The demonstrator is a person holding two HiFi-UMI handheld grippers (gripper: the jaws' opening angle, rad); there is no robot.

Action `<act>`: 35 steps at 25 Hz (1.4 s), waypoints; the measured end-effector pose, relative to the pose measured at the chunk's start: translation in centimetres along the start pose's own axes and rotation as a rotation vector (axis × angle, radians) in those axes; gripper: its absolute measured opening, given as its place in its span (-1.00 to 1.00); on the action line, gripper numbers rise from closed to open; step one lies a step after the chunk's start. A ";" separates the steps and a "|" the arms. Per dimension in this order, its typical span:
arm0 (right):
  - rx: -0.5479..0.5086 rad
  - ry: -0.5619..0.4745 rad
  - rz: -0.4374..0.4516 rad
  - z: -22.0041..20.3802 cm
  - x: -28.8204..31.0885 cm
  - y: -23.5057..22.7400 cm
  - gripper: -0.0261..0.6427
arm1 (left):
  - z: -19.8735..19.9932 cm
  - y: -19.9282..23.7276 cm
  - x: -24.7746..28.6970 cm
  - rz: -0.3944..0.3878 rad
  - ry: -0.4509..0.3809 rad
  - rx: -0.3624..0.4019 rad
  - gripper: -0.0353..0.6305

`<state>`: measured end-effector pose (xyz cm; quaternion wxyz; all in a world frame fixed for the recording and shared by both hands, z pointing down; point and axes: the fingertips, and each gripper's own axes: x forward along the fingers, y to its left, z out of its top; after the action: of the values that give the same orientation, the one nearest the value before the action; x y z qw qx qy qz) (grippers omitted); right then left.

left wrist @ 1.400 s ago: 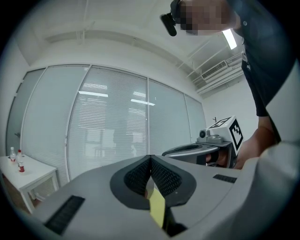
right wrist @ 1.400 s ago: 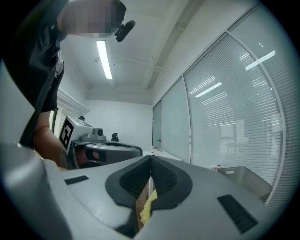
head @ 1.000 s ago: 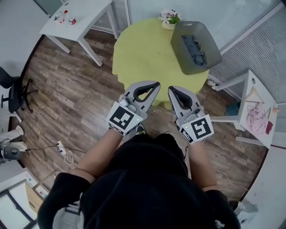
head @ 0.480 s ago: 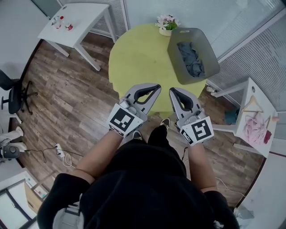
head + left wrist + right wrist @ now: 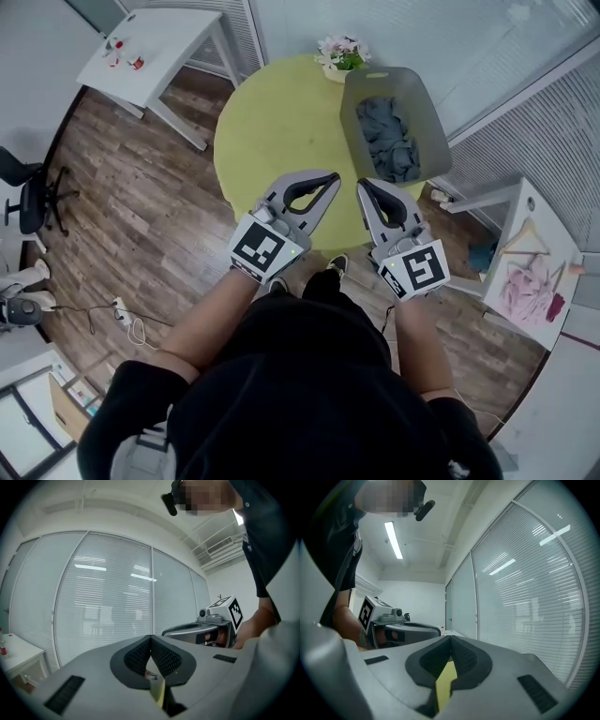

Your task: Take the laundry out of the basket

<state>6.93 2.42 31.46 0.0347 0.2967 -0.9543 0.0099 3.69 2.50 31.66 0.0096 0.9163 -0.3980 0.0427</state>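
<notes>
A grey laundry basket (image 5: 427, 122) stands on the right side of a round yellow-green table (image 5: 272, 131), with grey-blue laundry (image 5: 386, 139) bunched inside it. My left gripper (image 5: 330, 176) and my right gripper (image 5: 364, 185) hover side by side over the table's near edge, short of the basket. Both are shut with nothing between the jaws. In the left gripper view the jaw tips (image 5: 151, 637) meet and point up at glass walls with blinds; the right gripper (image 5: 197, 631) shows beside it. The right gripper view shows its tips (image 5: 451, 638) closed too.
A small pot of flowers (image 5: 339, 54) sits at the table's far edge beside the basket. A white table (image 5: 155, 47) with small bottles stands at the far left, an office chair (image 5: 23, 192) at the left. A white rack with pink cloth (image 5: 525, 281) is at the right.
The view has shifted forward: the table and basket now lie closer beneath me and lower in the head view. Both grippers stay shut and held together in front of my body.
</notes>
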 end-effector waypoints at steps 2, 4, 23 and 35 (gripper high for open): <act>0.000 -0.002 0.009 0.1 0.0 -1.2 -0.85 | 0.1 0.2 1.2 0.010 0.002 -0.001 -0.87; 0.003 -0.005 0.020 0.0 0.0 -2.5 -0.85 | 0.2 0.4 2.5 0.023 0.006 0.001 -0.87; 0.039 0.001 0.095 -1.5 2.6 -9.1 -0.85 | -0.5 3.6 8.9 0.119 0.016 -0.006 -0.87; 0.061 0.086 -0.046 -4.1 7.6 -12.6 -0.85 | -3.3 9.6 11.7 0.013 0.024 -0.048 -0.87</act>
<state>8.04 -12.07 36.11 0.0665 0.3187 -0.9441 0.0511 4.41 -12.38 35.76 0.0361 0.9128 -0.4045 0.0440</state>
